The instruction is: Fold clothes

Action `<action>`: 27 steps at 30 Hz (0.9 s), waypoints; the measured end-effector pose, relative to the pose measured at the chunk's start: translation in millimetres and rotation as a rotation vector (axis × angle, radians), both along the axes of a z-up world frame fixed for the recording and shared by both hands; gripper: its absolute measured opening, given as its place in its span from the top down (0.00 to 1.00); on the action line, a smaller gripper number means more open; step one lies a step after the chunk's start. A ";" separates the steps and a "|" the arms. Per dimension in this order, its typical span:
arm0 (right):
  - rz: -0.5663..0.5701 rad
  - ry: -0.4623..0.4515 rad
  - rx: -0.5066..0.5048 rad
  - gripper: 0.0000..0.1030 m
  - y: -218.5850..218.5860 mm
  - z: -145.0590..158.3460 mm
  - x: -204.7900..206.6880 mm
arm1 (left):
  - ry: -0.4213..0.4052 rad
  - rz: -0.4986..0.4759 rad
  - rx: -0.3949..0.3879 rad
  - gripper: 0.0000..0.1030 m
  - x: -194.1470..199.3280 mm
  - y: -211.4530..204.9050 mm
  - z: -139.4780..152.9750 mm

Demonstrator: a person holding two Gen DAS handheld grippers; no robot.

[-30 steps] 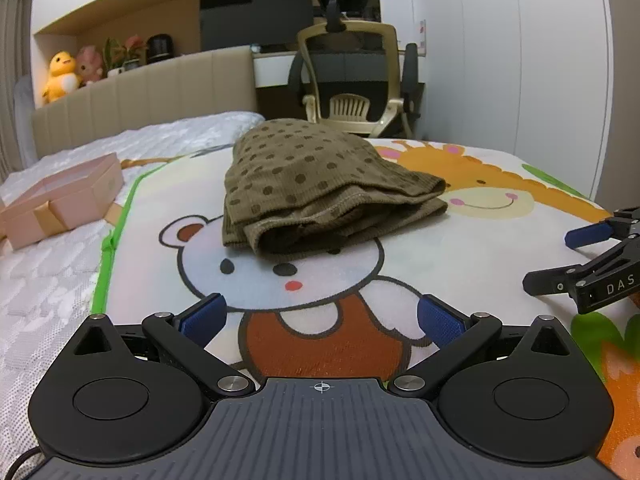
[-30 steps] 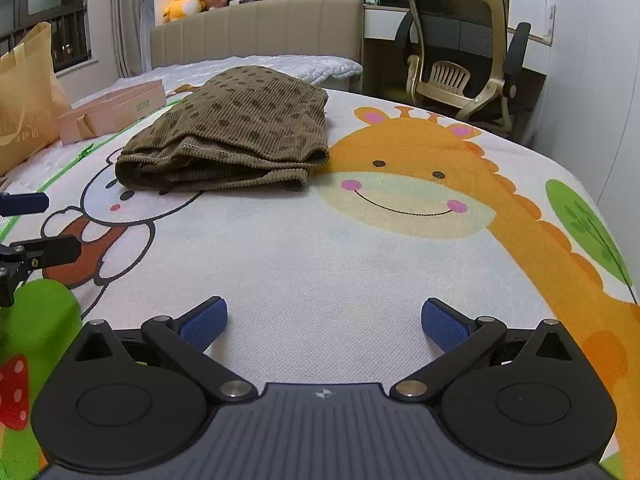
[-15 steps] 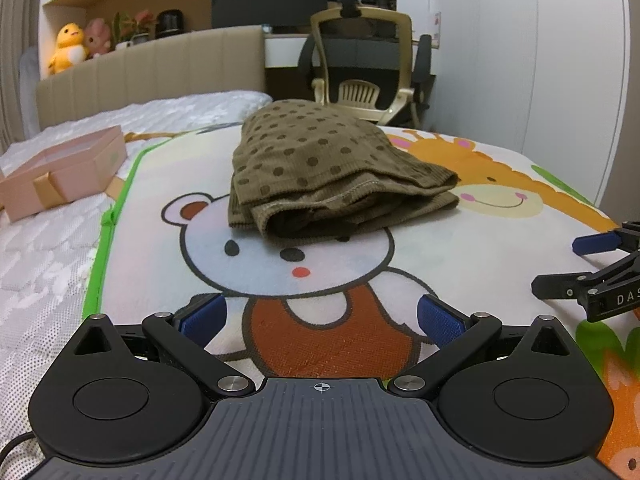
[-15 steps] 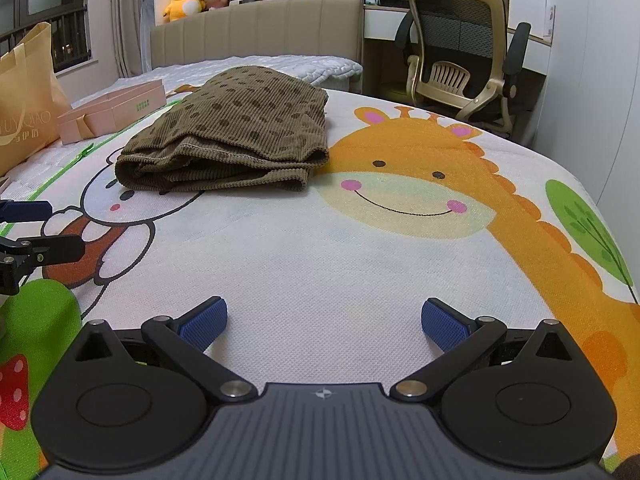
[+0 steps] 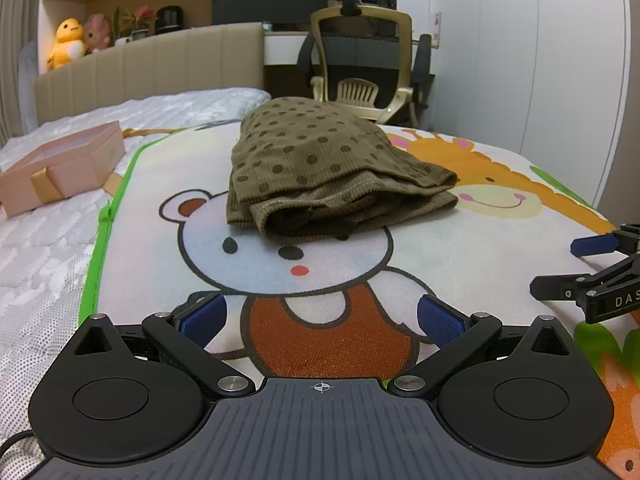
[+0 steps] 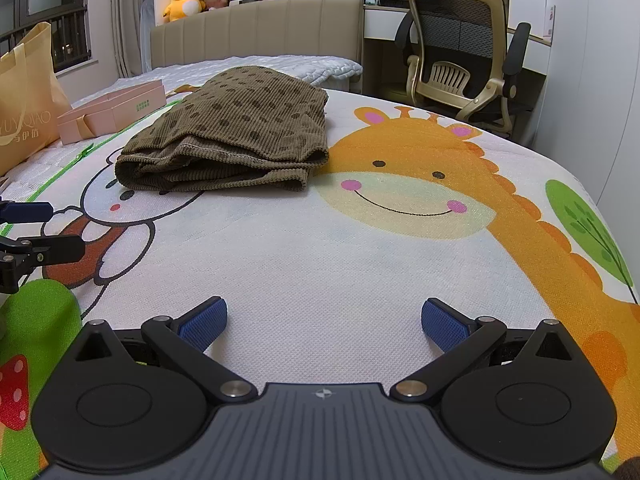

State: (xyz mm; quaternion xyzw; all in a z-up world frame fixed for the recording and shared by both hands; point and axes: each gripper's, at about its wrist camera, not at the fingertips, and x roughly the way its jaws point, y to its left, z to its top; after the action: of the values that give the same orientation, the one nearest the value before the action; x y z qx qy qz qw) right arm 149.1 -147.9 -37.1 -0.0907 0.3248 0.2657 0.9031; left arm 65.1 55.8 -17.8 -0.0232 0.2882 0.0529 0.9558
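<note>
The folded brown dotted garment [image 5: 320, 168] lies on the cartoon play mat [image 5: 328, 272] spread over the bed, its near edge over the bear's head and its right side touching the giraffe print. It already sits in a compact stack of several layers, with the open layered edge turned toward both cameras. Its long axis runs away from the viewer, toward the headboard.

From the left hand-held gripper [image 5: 320, 316] it lies straight ahead and near. From the right hand-held gripper [image 6: 324, 318] it lies ahead and to the left, further off, so the left looks the nearer of the 2. Both have their blue pads spread wide and hold nothing, low over the mat.

A pink gift box [image 5: 60, 168] sits on the mattress to the left, well apart from the garment.
</note>
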 end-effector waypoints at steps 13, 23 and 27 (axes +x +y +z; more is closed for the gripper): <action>0.000 0.000 0.000 0.00 -0.2 0.0 0.1 | 0.000 0.000 0.000 0.00 -0.6 1.2 0.1; 0.000 0.000 0.000 0.00 -0.2 0.0 0.0 | 0.000 0.000 0.001 0.00 -0.5 0.3 0.2; 0.000 0.000 0.000 0.00 -0.2 0.1 0.0 | 0.000 0.000 0.001 0.00 -0.2 0.4 0.2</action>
State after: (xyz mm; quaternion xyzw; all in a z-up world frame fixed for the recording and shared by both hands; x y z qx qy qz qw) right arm 149.1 -148.1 -37.0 -0.0906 0.3248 0.2658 0.9031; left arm 64.9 56.3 -17.5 -0.0228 0.2881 0.0529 0.9559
